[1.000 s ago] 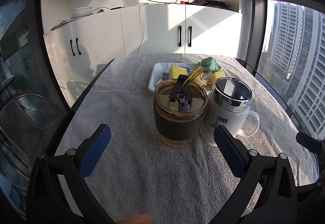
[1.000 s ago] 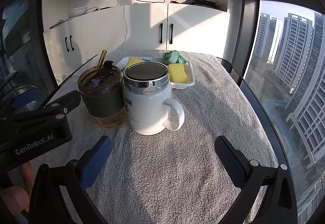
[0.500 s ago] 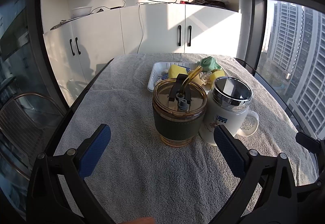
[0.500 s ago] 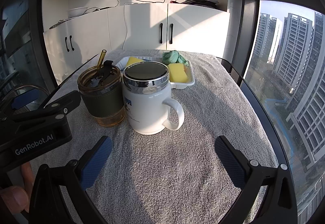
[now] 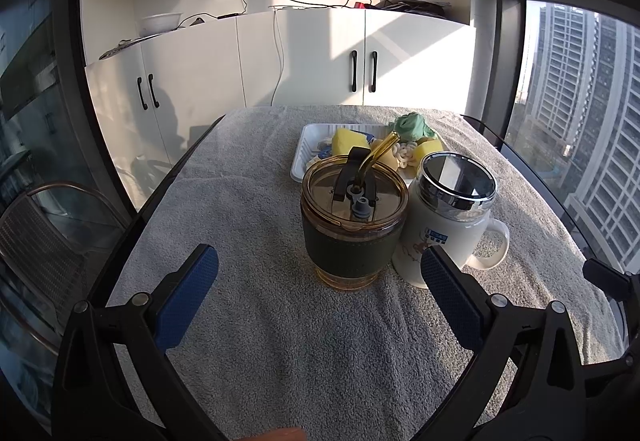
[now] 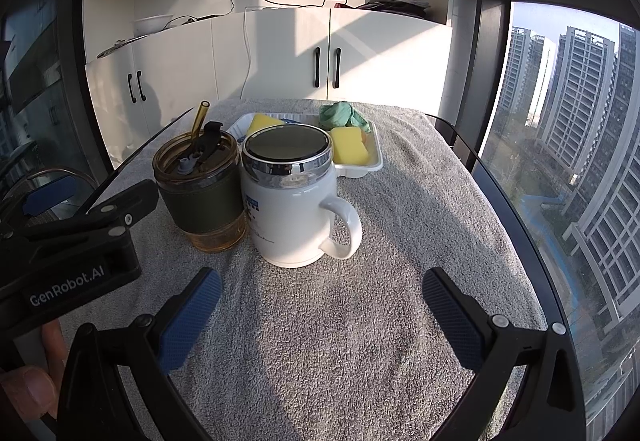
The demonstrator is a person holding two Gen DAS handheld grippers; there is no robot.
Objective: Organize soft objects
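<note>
— How far along are you with the soft things?

— As far as I can judge, they lie gathered: two yellow sponges (image 6: 349, 151), a crumpled green cloth (image 6: 343, 114) and a knot of white cord (image 5: 403, 154) all sit in the white tray (image 6: 376, 162) toward the far edge of the table (image 6: 420, 201), which is draped in a grey towel. Nothing soft shows loose on the towel. That fits a sorting that is over — or a pile waiting to be taken out and laid elsewhere. I can't say which.

— And your fingers?

— Both pairs spread wide, holding nothing. My left gripper (image 5: 320, 297) hovers low over the near edge, my right gripper (image 6: 322, 315) beside it, a little further toward the right edge.

— Where is the tray from there?

— Well beyond both. Between my fingertips and the tray stand two hard things, touching or nearly so: an amber tumbler (image 5: 354, 225) with a dark sleeve and straw, and a white mug (image 6: 294, 201) with a chrome lid. The tumbler is straight ahead of my left gripper, the mug ahead of my right. The cloth sits at the tray's far right corner, one sponge at its near right side.
</note>
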